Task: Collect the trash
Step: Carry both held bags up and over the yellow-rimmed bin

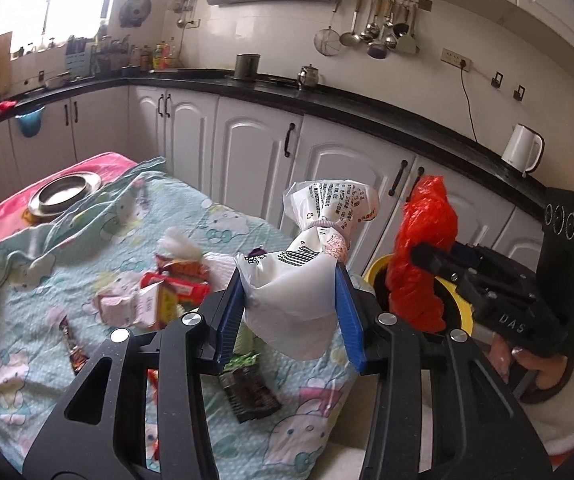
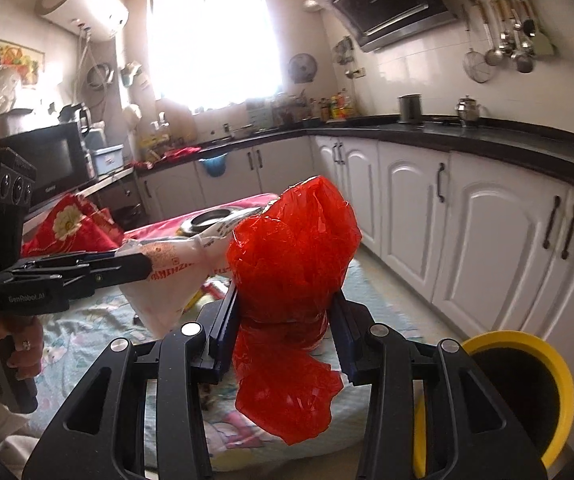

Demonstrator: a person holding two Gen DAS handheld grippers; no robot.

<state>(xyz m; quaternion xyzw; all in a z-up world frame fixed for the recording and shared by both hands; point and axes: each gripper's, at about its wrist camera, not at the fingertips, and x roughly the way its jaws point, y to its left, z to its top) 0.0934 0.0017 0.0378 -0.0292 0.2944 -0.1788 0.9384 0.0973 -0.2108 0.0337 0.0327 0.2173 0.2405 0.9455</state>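
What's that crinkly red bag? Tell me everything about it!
The crumpled red plastic bag is thin, shiny and see-through, scrunched into a wrinkly lump. The right tongs squeeze it around its middle, holding it upright in the air; a loose tail hangs below the blue pads. It hangs over the edge of the cartoon-print cloth, near the yellow-rimmed bin. A white printed plastic bag hangs beside it.

White printed plastic bag (image 1: 299,276) tied at its neck, pinched aloft between blue jaws, crumpled red plastic bag (image 2: 291,264) clamped likewise, wrappers (image 1: 167,288) lay strewn on the cartoon-print cloth, yellow-rimmed bin (image 2: 527,400) stood beside.
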